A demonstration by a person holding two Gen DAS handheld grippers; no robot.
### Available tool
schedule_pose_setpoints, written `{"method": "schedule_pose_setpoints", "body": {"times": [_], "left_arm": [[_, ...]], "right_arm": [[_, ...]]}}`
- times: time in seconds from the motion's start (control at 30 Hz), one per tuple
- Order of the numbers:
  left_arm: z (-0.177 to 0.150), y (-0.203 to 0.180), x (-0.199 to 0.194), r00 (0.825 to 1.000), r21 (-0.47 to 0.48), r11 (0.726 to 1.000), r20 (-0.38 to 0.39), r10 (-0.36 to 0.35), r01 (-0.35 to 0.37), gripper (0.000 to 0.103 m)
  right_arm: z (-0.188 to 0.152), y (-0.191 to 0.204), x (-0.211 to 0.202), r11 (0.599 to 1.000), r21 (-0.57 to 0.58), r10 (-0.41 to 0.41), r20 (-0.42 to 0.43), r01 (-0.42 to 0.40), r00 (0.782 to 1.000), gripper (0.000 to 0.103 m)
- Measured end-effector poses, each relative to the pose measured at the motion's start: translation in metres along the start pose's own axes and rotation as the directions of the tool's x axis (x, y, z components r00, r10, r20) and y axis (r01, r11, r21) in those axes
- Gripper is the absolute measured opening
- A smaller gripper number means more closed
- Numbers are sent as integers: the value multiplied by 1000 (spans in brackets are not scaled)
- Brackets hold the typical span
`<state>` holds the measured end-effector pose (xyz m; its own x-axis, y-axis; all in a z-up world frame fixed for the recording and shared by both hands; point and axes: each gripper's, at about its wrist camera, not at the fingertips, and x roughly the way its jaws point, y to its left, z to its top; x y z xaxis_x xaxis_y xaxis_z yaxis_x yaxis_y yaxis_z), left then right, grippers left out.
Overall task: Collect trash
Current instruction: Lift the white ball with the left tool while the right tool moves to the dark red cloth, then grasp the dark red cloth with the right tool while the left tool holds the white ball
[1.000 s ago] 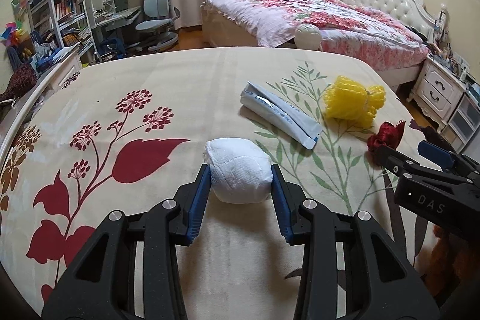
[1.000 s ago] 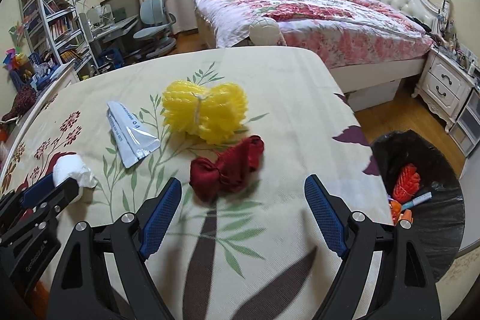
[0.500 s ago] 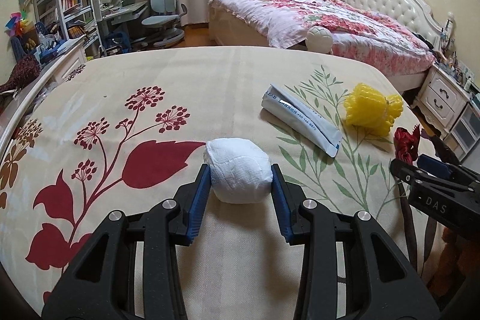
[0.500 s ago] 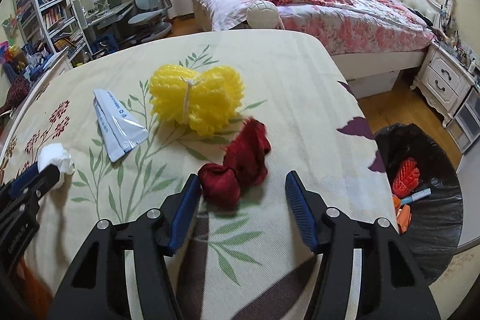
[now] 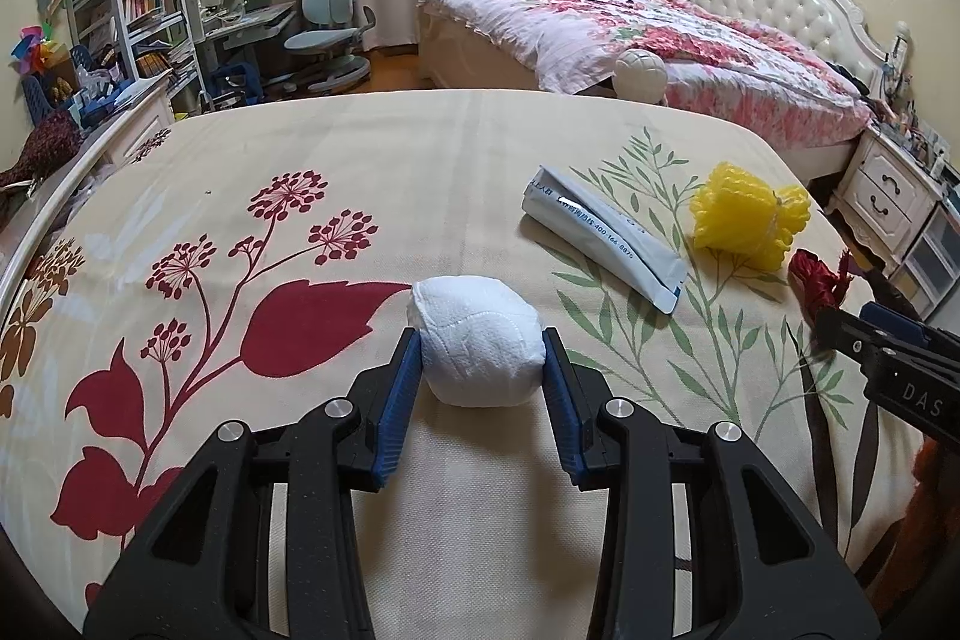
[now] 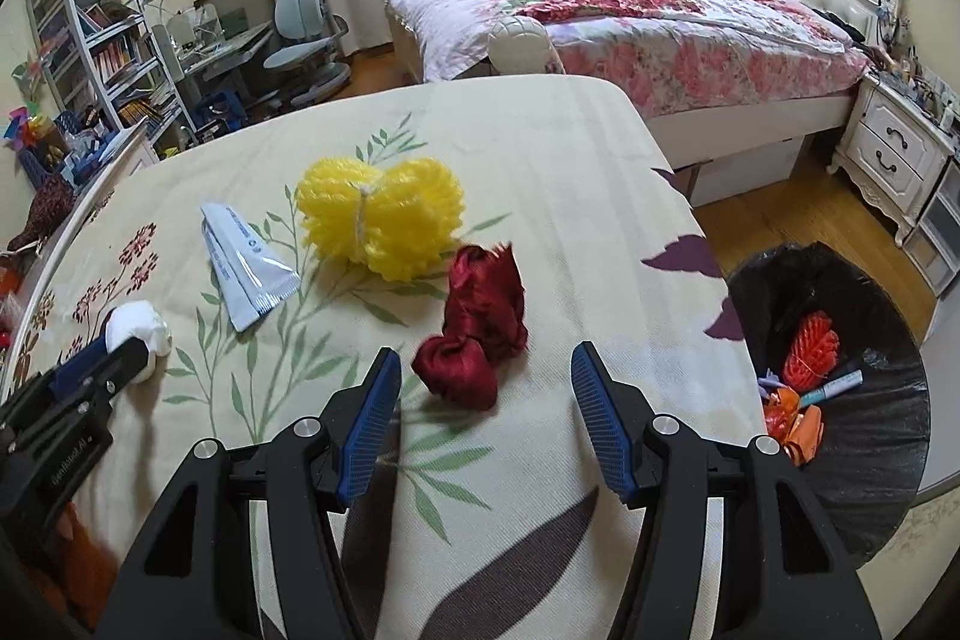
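Our left claw squeezes the white paper ball. Our right claw is wide open, empty, near the red cloth; next we grab it.

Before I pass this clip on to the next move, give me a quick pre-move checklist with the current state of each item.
1. Left gripper closed on white paper wad: ok, both pads touch it.
2. Wad lifted off the bedspread: cannot tell.
3. Right gripper open for the red fabric scrap: ok, jaws apart.
4. Scrap between the right pads: not ok, it lies just ahead of the tips.
5. Trash bin open and in reach: ok, right of the bed, already holding trash.
6. Yellow foam net and blue-white packet collected: not ok.
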<state>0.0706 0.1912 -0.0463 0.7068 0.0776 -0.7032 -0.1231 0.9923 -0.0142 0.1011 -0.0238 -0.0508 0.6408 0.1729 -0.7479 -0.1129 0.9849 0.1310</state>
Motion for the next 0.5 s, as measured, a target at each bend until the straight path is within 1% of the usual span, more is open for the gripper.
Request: {"method": "schedule_pose_setpoints", "body": {"times": [0.1, 0.13, 0.17, 0.2, 0.23, 0.3, 0.5], "left_arm": [[0, 0, 1, 1000, -2, 1000, -1, 0, 0, 39], [0, -1, 1, 1000, -2, 1000, -1, -1, 1, 39], [0, 0, 1, 1000, -2, 1000, -1, -1, 1, 39], [0, 0, 2, 1000, -3, 1000, -1, -1, 1, 39], [0, 1, 1, 1000, -3, 1000, -1, -1, 1, 39], [0, 1, 1, 1000, -2, 1000, 0, -1, 1, 39], [-1, 1, 1, 1000, -2, 1000, 3, 0, 0, 39]], "right_arm": [[2, 2, 9, 1000, 2, -4, -9, 4, 1000, 57], [1, 2, 12, 1000, 0, -5, -16, 5, 1000, 54], [0, 2, 15, 1000, -3, -4, -24, 4, 1000, 45], [-1, 3, 16, 1000, -7, -8, -24, 8, 1000, 41], [-2, 4, 15, 1000, -15, -17, -17, 17, 1000, 40], [-3, 4, 13, 1000, -21, -16, -16, 16, 1000, 34], [-8, 0, 4, 1000, -13, -9, -6, 9, 1000, 32]]}}
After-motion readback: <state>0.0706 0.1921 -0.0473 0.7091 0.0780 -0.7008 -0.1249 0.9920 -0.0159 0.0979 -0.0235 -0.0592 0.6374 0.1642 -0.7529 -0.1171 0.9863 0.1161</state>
